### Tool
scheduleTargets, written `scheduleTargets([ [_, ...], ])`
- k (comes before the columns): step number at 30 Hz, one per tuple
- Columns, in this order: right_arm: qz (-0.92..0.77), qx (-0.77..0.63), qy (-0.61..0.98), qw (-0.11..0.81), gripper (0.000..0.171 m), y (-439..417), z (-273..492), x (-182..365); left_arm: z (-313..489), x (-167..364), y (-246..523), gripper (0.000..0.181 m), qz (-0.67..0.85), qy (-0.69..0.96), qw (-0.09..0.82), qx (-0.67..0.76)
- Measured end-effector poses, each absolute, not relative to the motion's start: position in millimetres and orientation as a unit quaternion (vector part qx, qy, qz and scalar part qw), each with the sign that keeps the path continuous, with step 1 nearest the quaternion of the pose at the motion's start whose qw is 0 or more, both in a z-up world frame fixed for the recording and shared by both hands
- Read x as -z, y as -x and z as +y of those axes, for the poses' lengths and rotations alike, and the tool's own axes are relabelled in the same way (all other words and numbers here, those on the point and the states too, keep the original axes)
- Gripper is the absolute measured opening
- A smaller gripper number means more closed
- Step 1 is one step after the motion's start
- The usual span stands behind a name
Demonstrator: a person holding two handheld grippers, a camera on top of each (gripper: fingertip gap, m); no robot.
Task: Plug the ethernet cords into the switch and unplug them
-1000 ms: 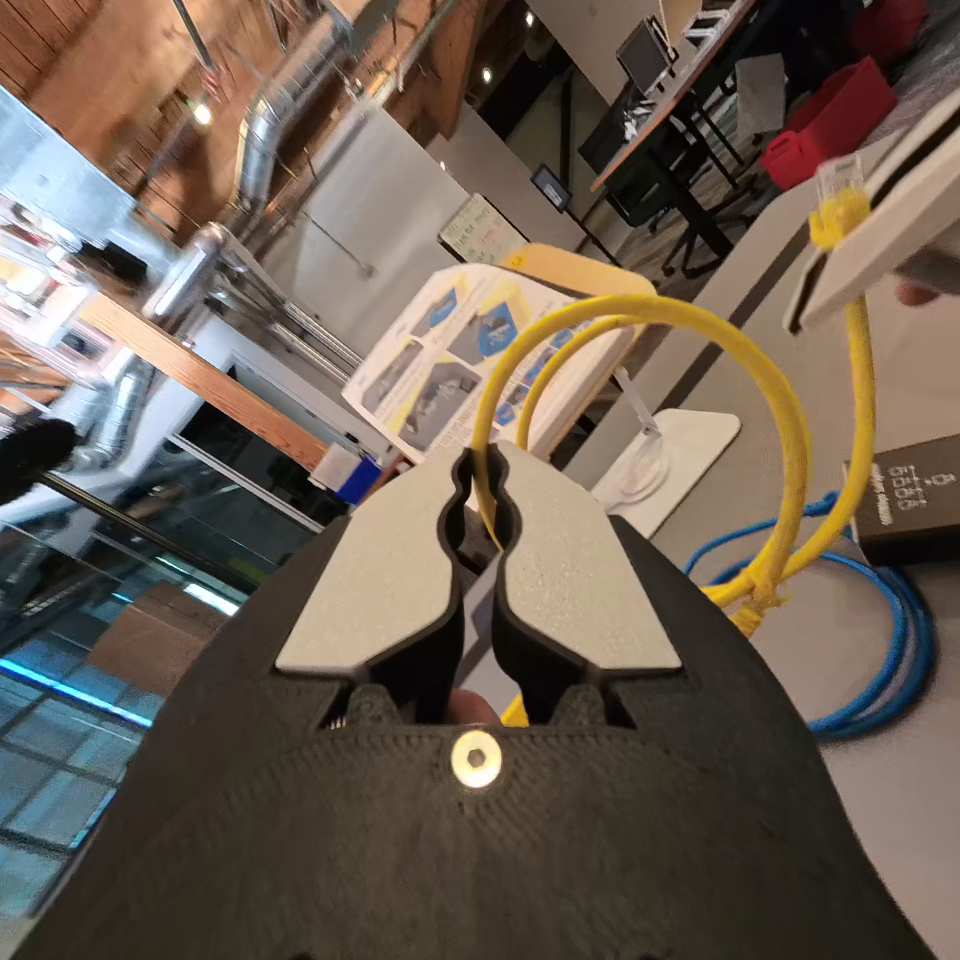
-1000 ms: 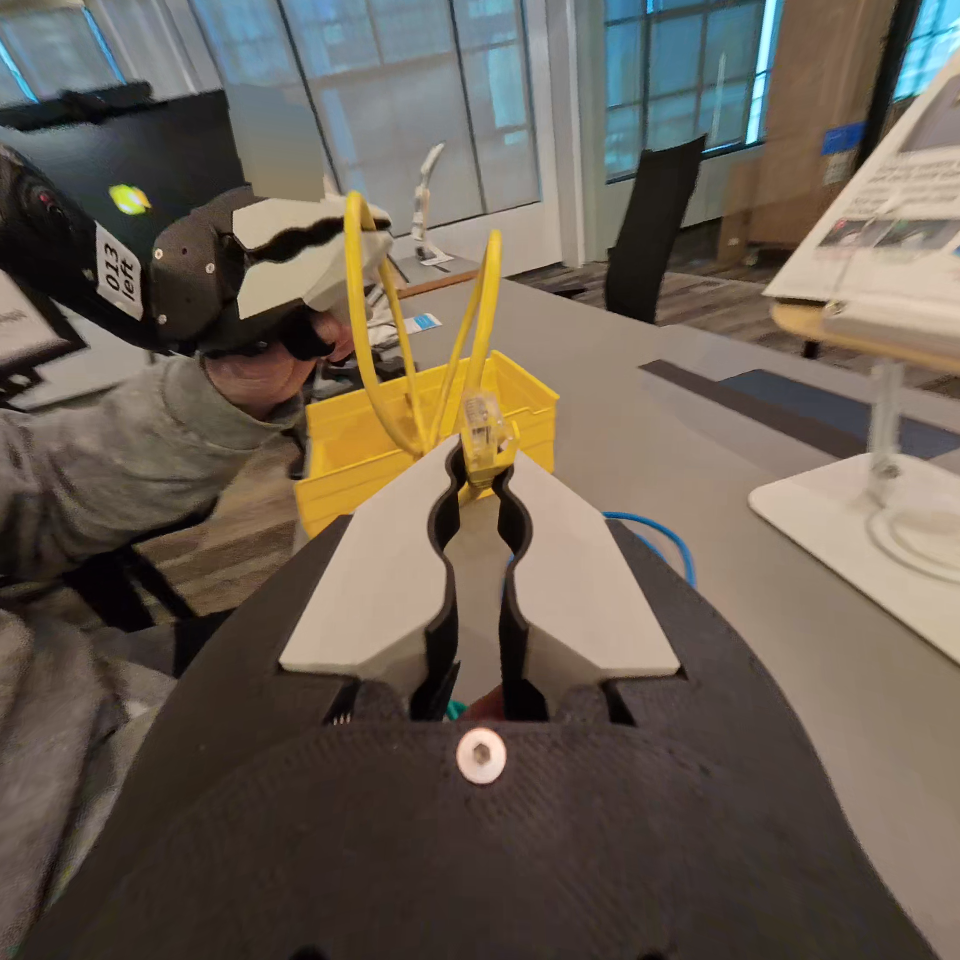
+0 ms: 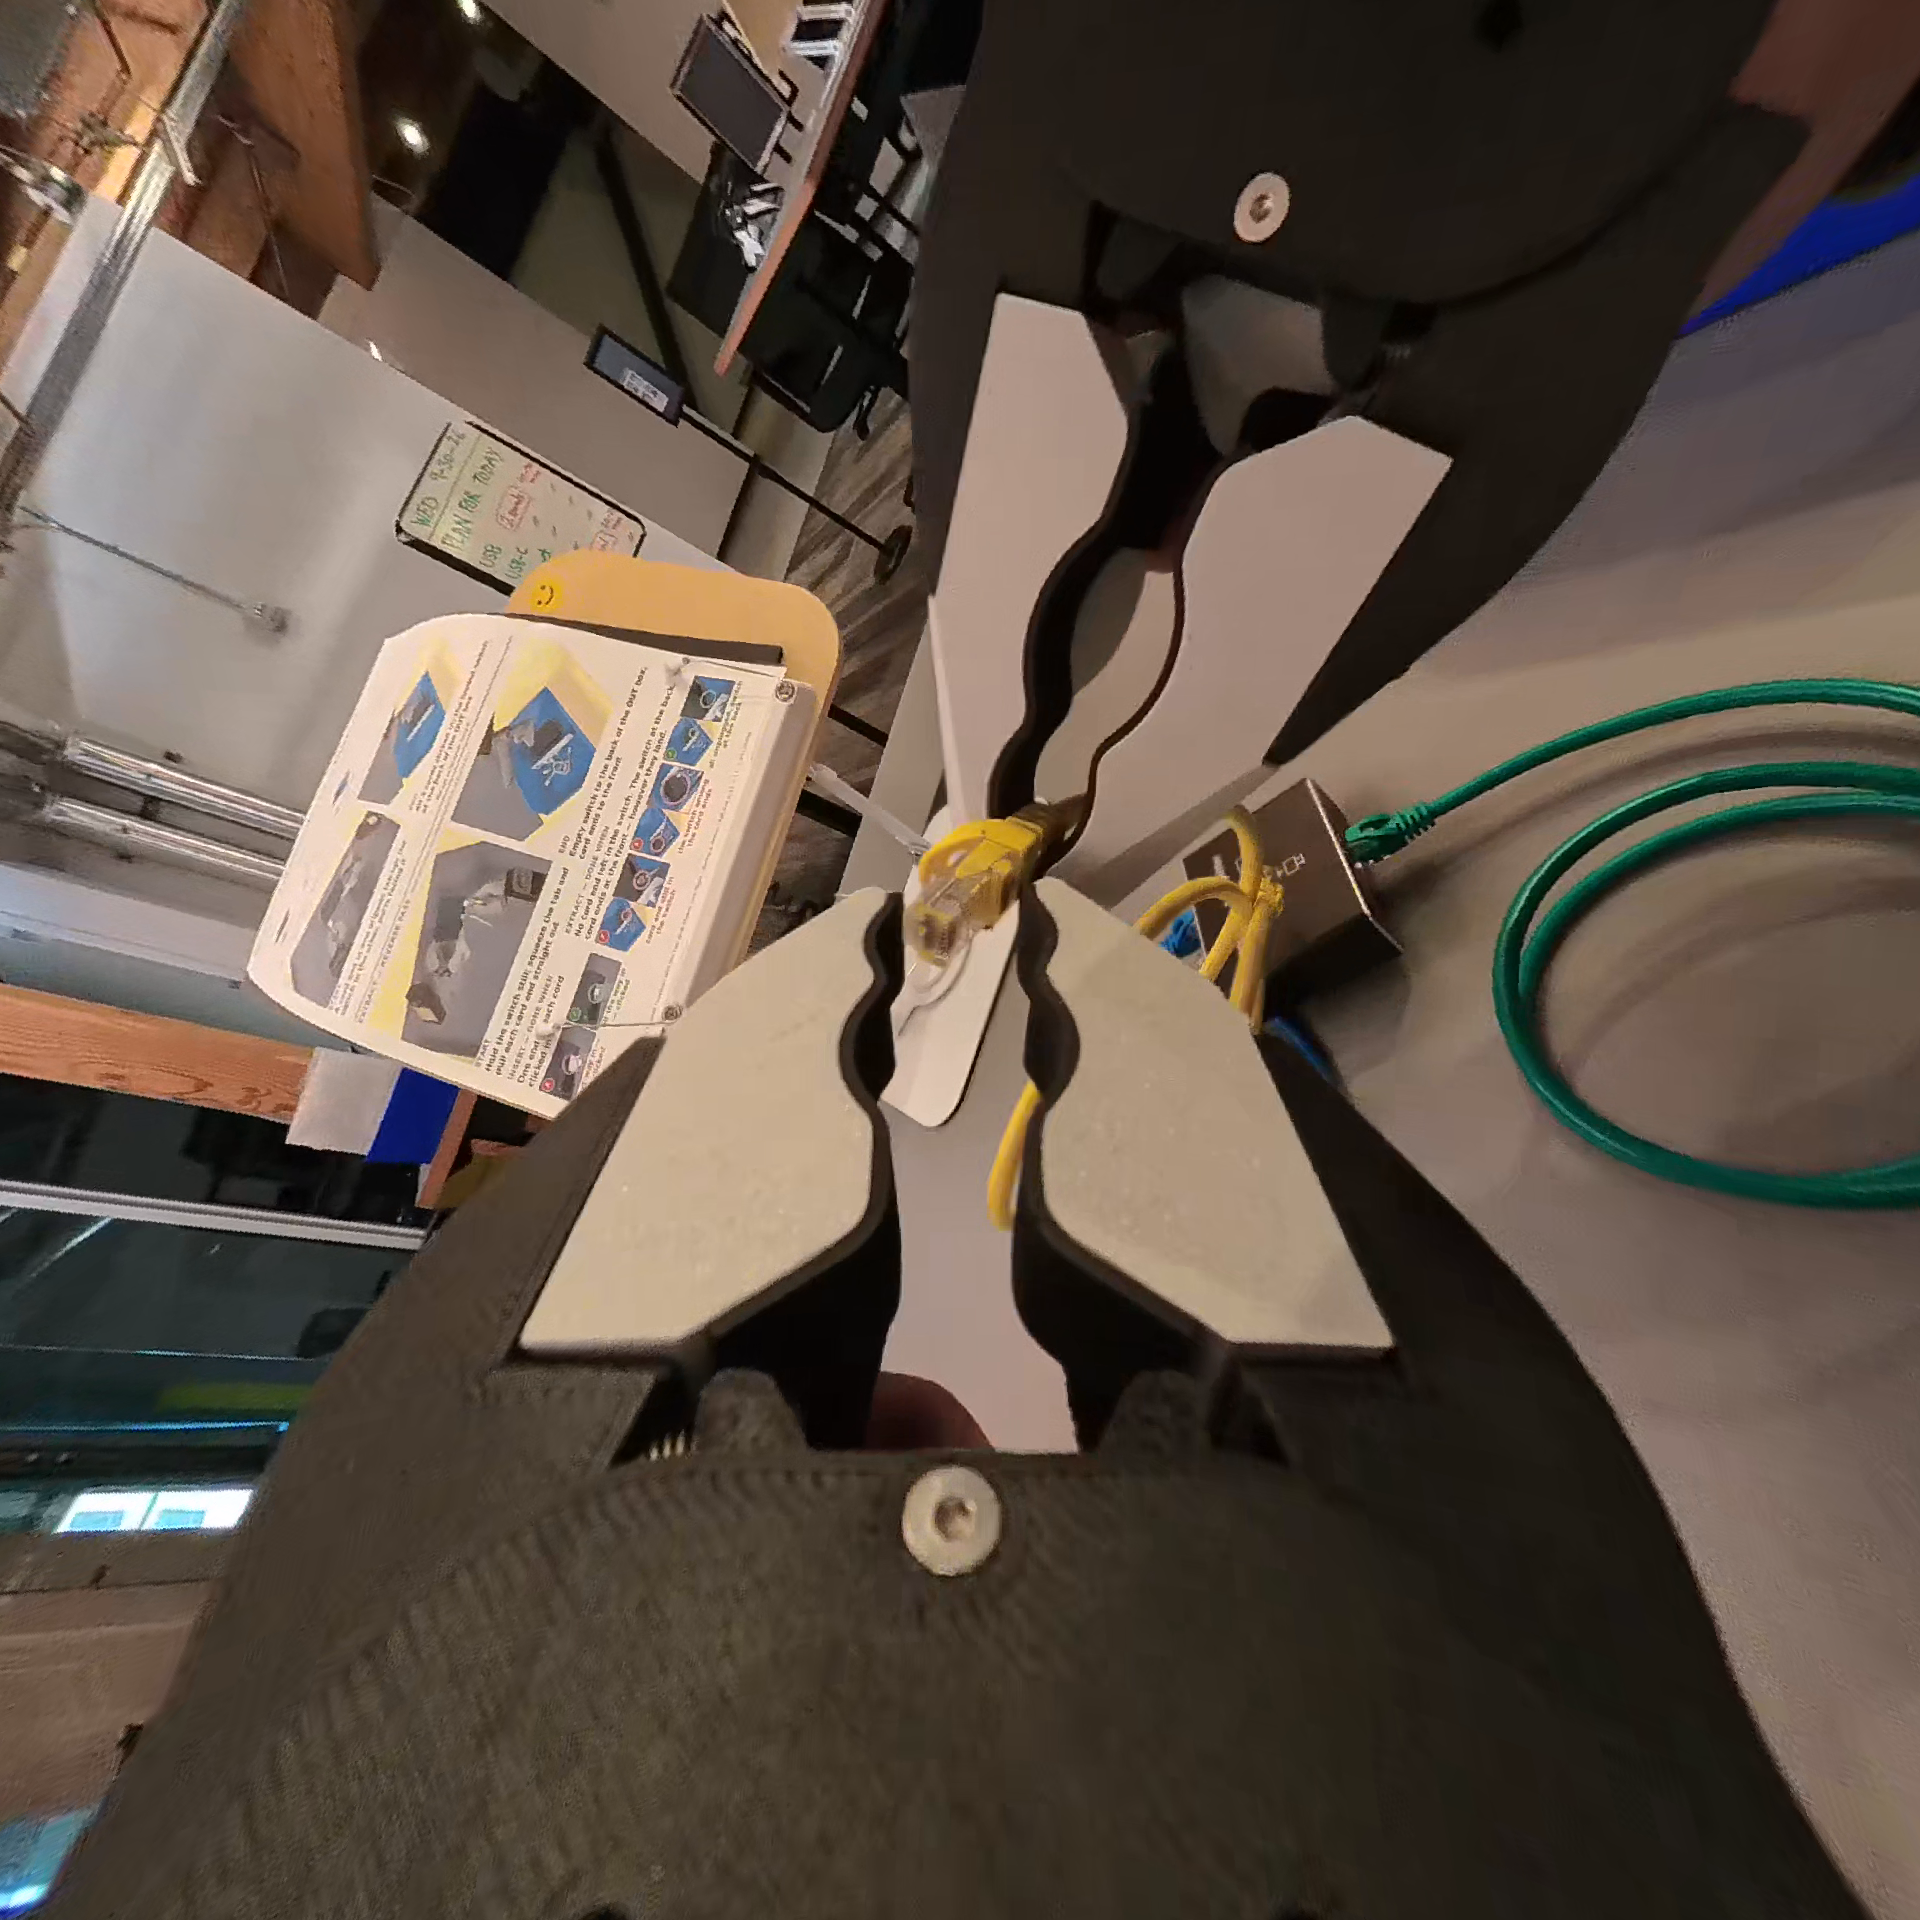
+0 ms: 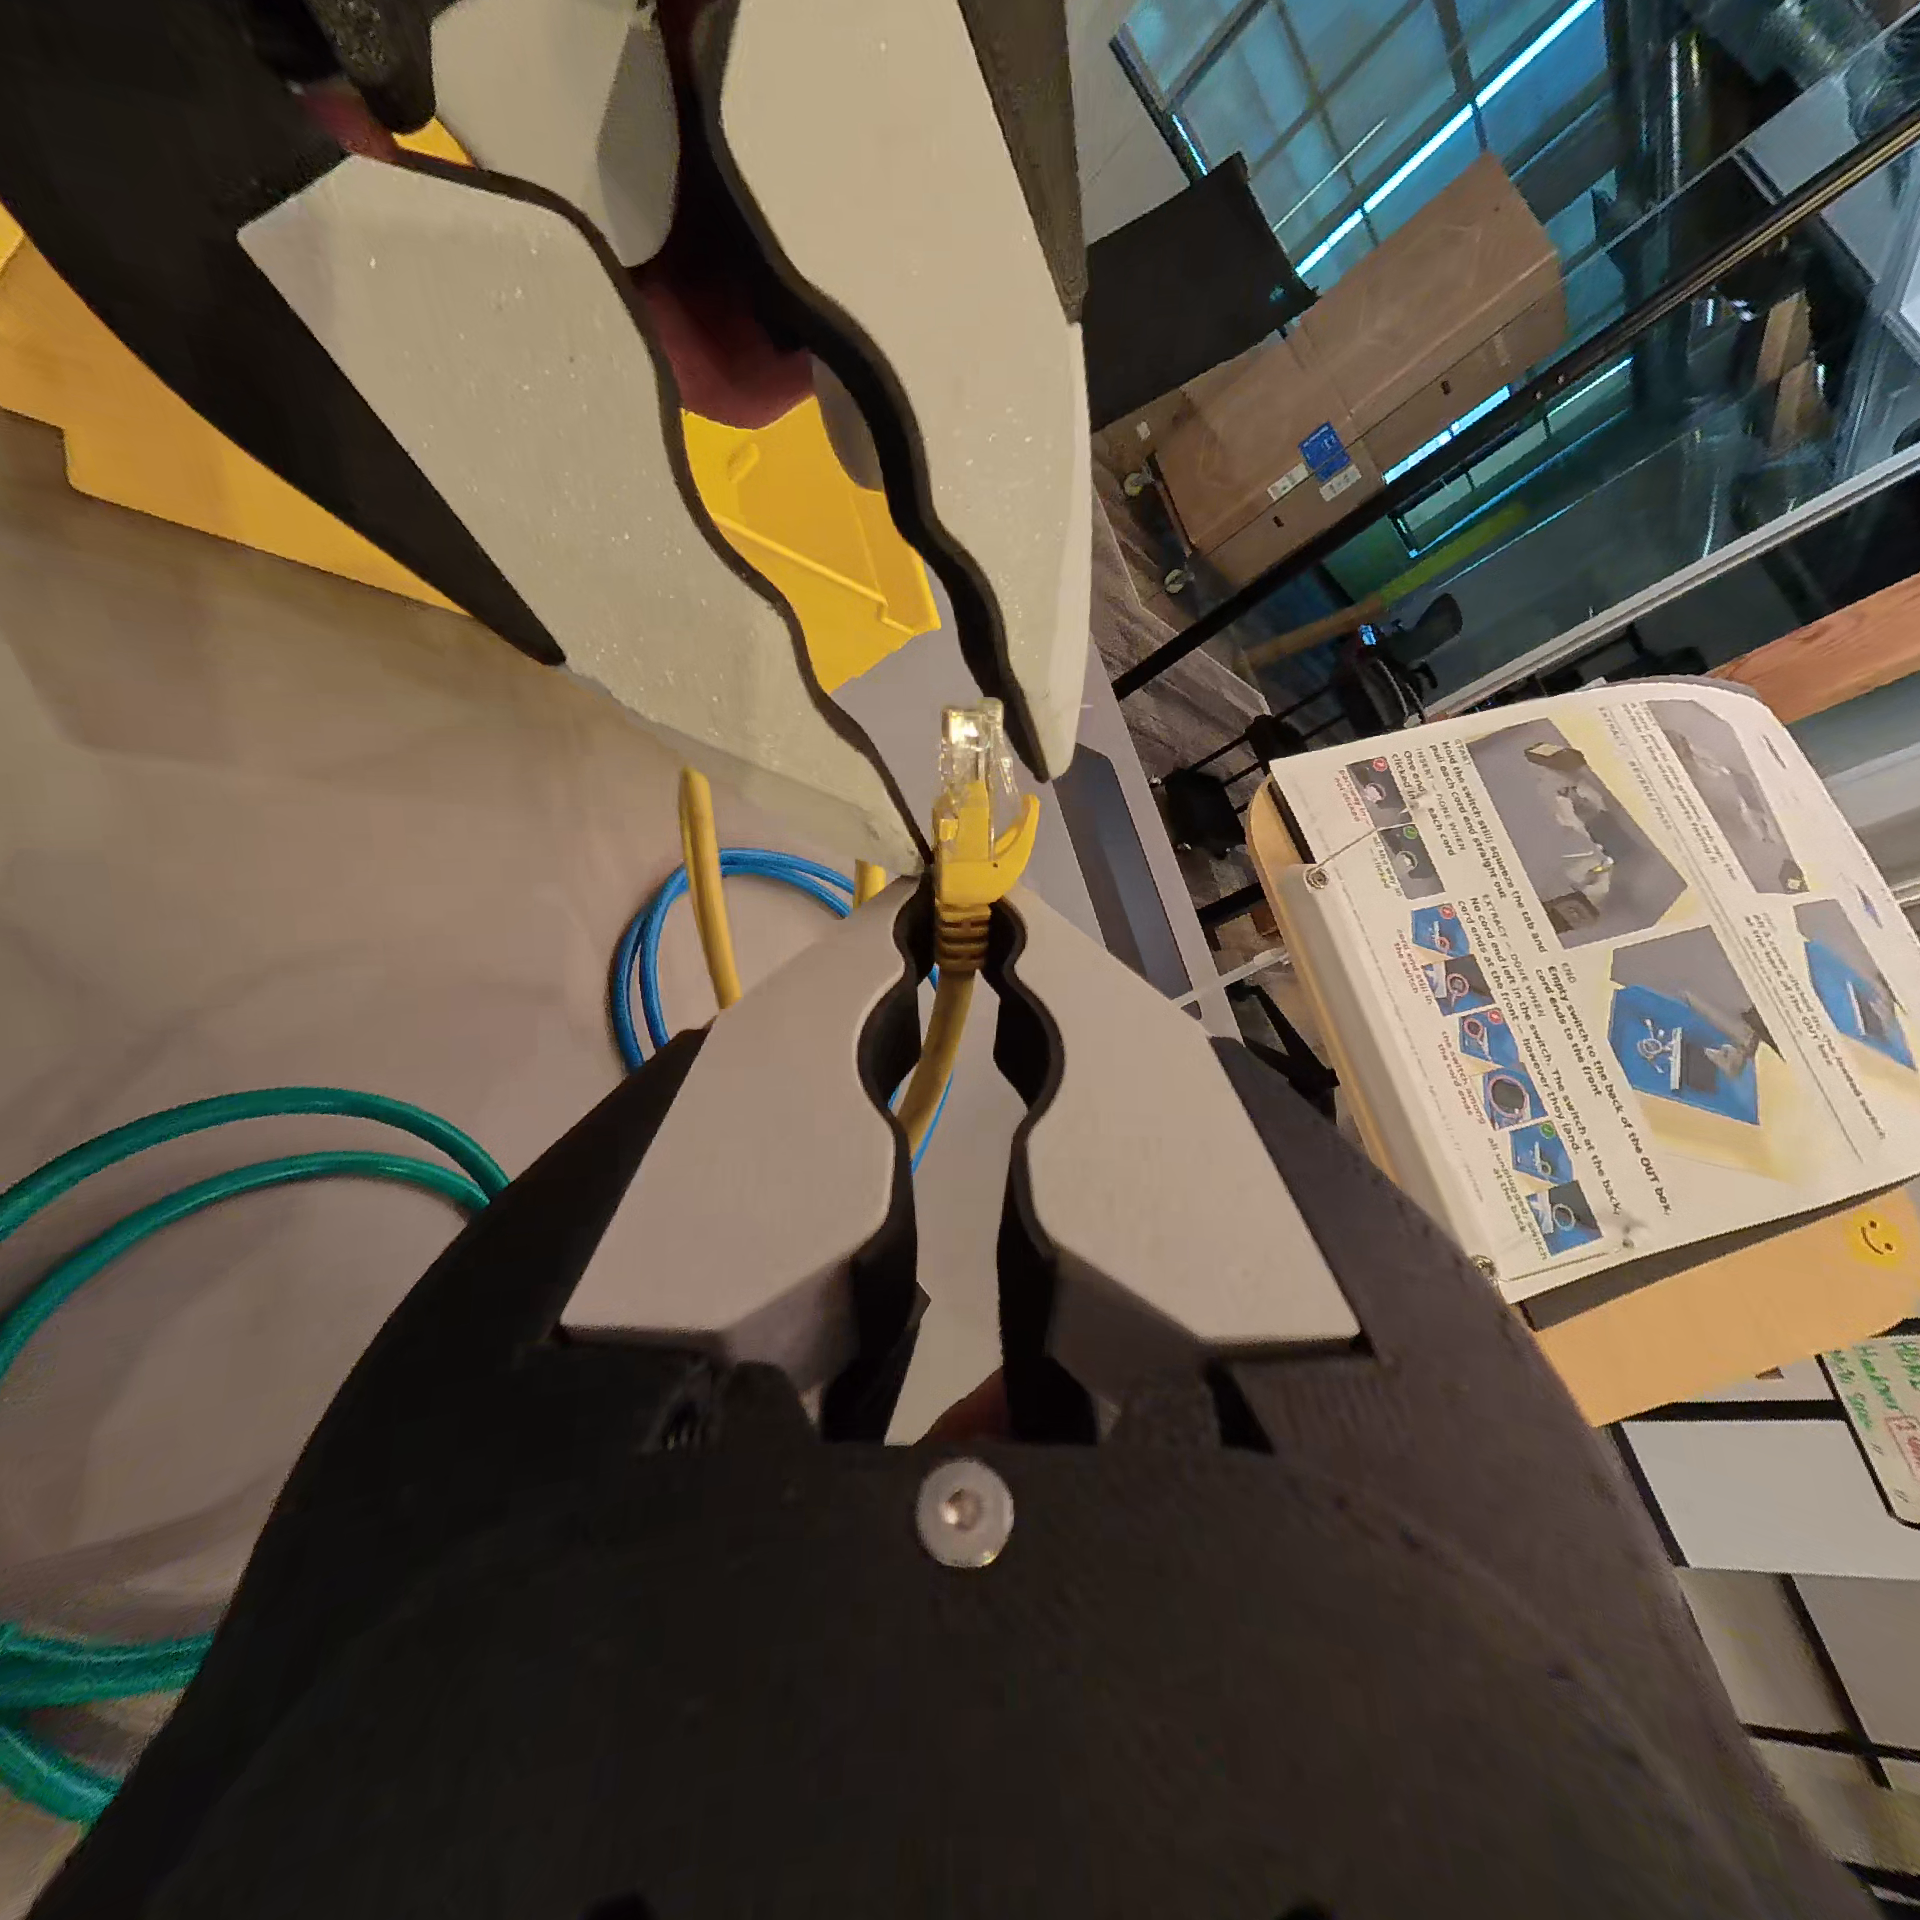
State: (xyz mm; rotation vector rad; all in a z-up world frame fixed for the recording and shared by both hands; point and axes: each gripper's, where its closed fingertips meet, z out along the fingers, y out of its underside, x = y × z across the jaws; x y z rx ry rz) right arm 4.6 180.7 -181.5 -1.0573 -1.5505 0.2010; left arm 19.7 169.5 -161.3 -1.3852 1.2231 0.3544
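Note:
My right gripper (image 4: 958, 914) is shut on the ribbed boot of the yellow ethernet cord (image 4: 935, 1060). The cord's clear plug (image 4: 971, 764) sticks out past the tips. My left gripper (image 3: 956, 909) is open and faces the right gripper (image 3: 1039, 821) tip to tip. The plug (image 3: 951, 904) sits in the gap between the left fingertips, and I cannot tell whether they touch it. The rest of the yellow cord (image 3: 1242, 935) hangs in loops to the table. The black switch (image 3: 1299, 883) lies on the grey table beyond, with a green plug (image 3: 1382, 831) at its side.
A coiled green cord (image 3: 1538, 1018) lies on the table at the right. A blue cord (image 4: 644, 956) is coiled under the grippers. A yellow bin (image 4: 821, 540) stands behind the left gripper. A picture sheet on a wooden stand (image 3: 520, 852) is at the table's far edge. Left and right tips are no more than a few centimetres apart. Both grippers' tips are roughly 20 cm from the black switch (image 3: 1299, 883).
My left gripper has let go of the yellow cord loop and opened. The two grippers have come together tip to tip, with the plug now between the left fingertips. Both views have rolled.

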Motion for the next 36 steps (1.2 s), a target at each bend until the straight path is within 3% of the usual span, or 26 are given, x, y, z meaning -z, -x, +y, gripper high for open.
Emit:
scheduleTargets([
  [1, -0.667, -0.086, 0.452, 0.587, 0.004, -5.2, 180.5, 181.5, 169.4, 161.4, -20.3, 0.020, 0.525, 0.594, 0.590, -0.152],
  [5, -0.660, -0.114, 0.450, 0.590, 0.004, -5.0, 176.6, 176.7, 167.7, 153.2, -18.0, 0.030, 0.514, 0.594, 0.603, -0.139],
  [8, -0.640, -0.158, 0.458, 0.596, 0.005, -6.0, 175.7, 168.3, 161.3, 139.4, -16.7, 0.039, 0.475, 0.625, 0.618, -0.040],
  [11, -0.601, -0.204, 0.474, 0.609, 0.004, -10.2, 181.3, 156.5, 141.1, 133.0, -25.2, 0.032, 0.465, 0.655, 0.587, 0.104],
  [14, -0.562, -0.236, 0.487, 0.625, 0.005, -15.1, 188.3, 144.1, 99.5, 143.3, -51.2, 0.022, 0.508, 0.659, 0.496, 0.248],
  [17, -0.535, -0.282, 0.489, 0.629, 0.004, -14.7, 184.5, 133.0, 87.4, 159.2, -77.9, 0.033, 0.497, 0.655, 0.464, 0.329],
  [21, -0.510, -0.347, 0.481, 0.622, 0.004, -15.2, 174.4, 119.4, 103.9, 194.3, -101.8, 0.067, 0.404, 0.687, 0.427, 0.427],
  [28, -0.475, -0.446, 0.467, 0.597, 0.004, -22.1, 163.8, 100.7, 140.0, 172.7, -98.0, 0.068, 0.211, 0.632, 0.515, 0.539],
  [36, -0.428, -0.515, 0.462, 0.581, 0.004, -29.5, 164.9, 88.9, 156.9, 124.1, -48.0, 0.061, 0.135, 0.576, 0.642, 0.489],
])
